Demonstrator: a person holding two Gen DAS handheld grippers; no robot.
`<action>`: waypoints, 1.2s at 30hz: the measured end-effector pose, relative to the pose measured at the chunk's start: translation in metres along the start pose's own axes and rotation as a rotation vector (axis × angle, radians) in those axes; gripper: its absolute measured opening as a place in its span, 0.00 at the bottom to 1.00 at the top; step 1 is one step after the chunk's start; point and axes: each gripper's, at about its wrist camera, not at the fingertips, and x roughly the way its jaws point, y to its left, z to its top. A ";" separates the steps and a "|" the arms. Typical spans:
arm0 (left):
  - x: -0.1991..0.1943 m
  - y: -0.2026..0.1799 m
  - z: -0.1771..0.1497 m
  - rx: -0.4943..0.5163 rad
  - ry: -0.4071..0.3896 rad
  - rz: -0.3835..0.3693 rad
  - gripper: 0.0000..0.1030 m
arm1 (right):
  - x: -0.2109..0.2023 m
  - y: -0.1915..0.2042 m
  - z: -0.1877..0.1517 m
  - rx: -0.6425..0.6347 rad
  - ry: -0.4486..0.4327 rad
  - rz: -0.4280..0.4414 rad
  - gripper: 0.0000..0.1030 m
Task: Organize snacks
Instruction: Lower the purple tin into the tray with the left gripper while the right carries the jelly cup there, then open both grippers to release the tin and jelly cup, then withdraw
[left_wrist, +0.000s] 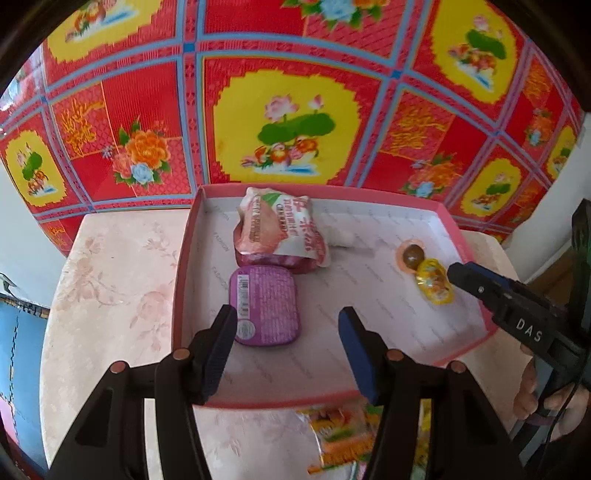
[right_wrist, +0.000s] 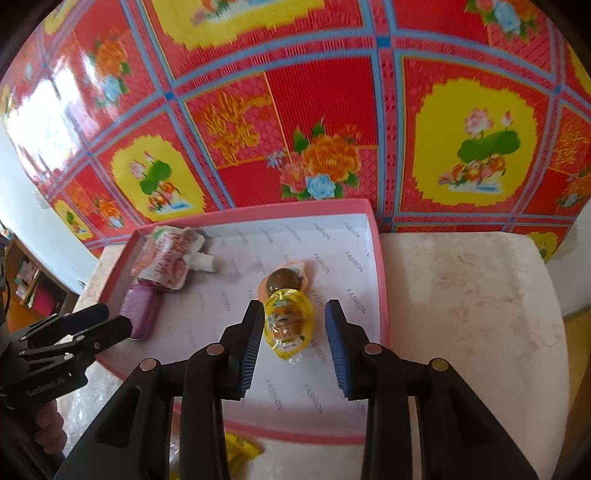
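The yellow candy (right_wrist: 289, 325) is framed lengthwise between the open right gripper (right_wrist: 291, 345), while the left gripper (left_wrist: 286, 354), also open, is held farther off

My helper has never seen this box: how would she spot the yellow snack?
Find the pink box on the pale table. Inside it, the yellow snack lies between the open right tongs, touching a brown one. It alone is yellow.
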 end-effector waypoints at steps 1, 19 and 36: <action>-0.004 -0.001 -0.002 0.001 -0.002 -0.002 0.59 | -0.005 0.000 -0.001 0.005 -0.006 0.001 0.34; -0.030 -0.021 -0.034 0.003 0.031 -0.040 0.59 | -0.067 0.022 -0.039 -0.012 -0.022 0.011 0.34; -0.010 -0.024 -0.057 0.004 0.114 -0.020 0.59 | -0.077 0.026 -0.078 0.006 0.012 0.039 0.34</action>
